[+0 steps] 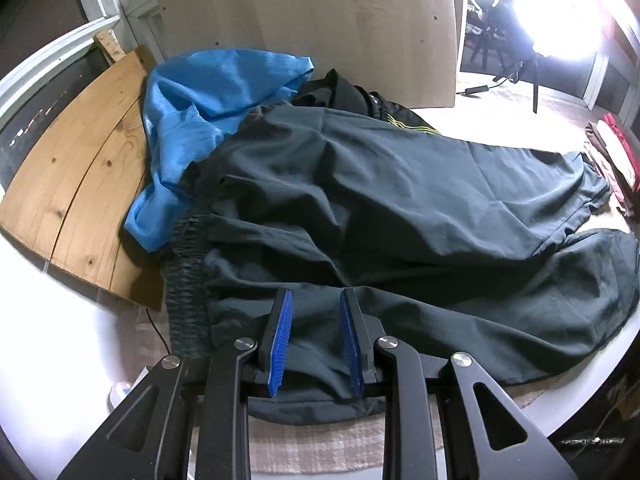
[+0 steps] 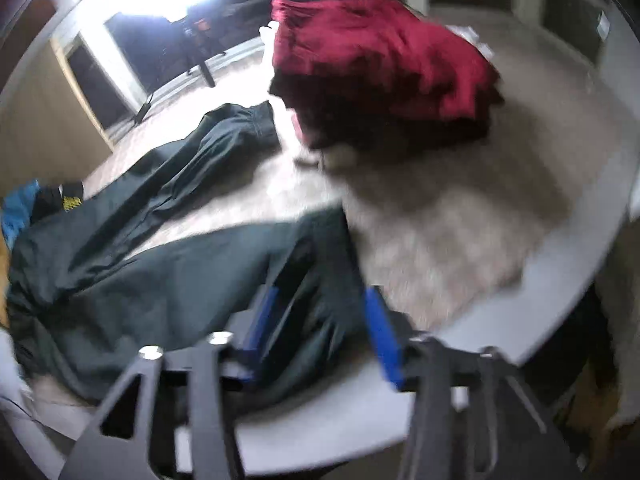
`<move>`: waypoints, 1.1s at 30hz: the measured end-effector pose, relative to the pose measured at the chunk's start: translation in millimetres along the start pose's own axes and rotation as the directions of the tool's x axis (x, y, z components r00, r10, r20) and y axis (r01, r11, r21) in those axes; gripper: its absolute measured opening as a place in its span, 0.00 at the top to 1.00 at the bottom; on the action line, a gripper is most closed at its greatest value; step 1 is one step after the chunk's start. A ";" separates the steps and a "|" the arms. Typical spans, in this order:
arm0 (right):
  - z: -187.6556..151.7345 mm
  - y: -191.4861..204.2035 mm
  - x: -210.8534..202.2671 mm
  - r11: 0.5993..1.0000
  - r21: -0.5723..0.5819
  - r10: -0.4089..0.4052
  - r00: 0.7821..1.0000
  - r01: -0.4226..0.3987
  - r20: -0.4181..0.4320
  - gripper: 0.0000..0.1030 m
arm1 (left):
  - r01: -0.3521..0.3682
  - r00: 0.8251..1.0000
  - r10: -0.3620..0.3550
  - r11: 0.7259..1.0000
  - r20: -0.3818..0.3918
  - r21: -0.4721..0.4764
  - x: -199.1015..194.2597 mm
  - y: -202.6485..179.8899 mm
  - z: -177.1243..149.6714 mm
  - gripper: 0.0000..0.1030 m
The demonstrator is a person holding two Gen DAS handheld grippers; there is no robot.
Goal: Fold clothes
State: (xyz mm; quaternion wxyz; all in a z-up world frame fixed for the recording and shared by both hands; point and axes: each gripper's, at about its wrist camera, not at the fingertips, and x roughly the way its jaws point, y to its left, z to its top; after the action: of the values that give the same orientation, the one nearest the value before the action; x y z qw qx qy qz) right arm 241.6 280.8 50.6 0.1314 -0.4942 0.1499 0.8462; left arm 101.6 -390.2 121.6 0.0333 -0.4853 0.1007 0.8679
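Dark green-grey trousers [image 1: 360,208] lie spread and wrinkled on the table, waistband to the left. They also show in the right wrist view [image 2: 168,272], with both legs stretching away. My left gripper [image 1: 316,300] is open, its blue pads [image 1: 280,340] just above the cloth near the waist end. My right gripper [image 2: 320,296] is open over the hem of the near trouser leg, and that view is blurred. A blue garment [image 1: 192,120] lies crumpled behind the trousers, with a black garment [image 1: 340,88] beside it.
A stack of folded red and dark clothes [image 2: 380,72] sits at the table's far right, also in the left wrist view [image 1: 612,152]. A wooden board [image 1: 80,168] lies at the left and a pale panel [image 1: 304,12] stands behind. A checked cloth [image 2: 440,208] covers the round white table [image 2: 320,420].
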 end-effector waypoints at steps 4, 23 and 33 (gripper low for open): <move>9.9 0.4 52.9 0.993 -0.109 -0.046 0.992 0.033 -0.119 0.48 | -0.040 0.999 0.039 0.998 -0.024 -0.053 -10.7 4.4 -19.2 0.75; -0.5 28.9 69.8 0.961 -0.275 -0.073 0.986 0.030 -0.148 0.67 | -0.022 0.982 -0.053 0.919 -0.179 -0.393 69.3 81.8 -115.8 0.71; 7.6 24.4 70.4 0.973 -0.225 -0.087 0.987 0.055 -0.134 0.73 | -0.038 0.981 -0.059 0.875 -0.184 -0.482 102.9 90.9 -97.5 0.99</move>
State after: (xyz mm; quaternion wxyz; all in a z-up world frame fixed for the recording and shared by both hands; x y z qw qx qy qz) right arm 192.9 266.5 -4.5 0.0950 -0.5701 0.0463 0.8148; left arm 114.8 -503.4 -2.5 -0.0943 -0.5605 -0.1191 0.8141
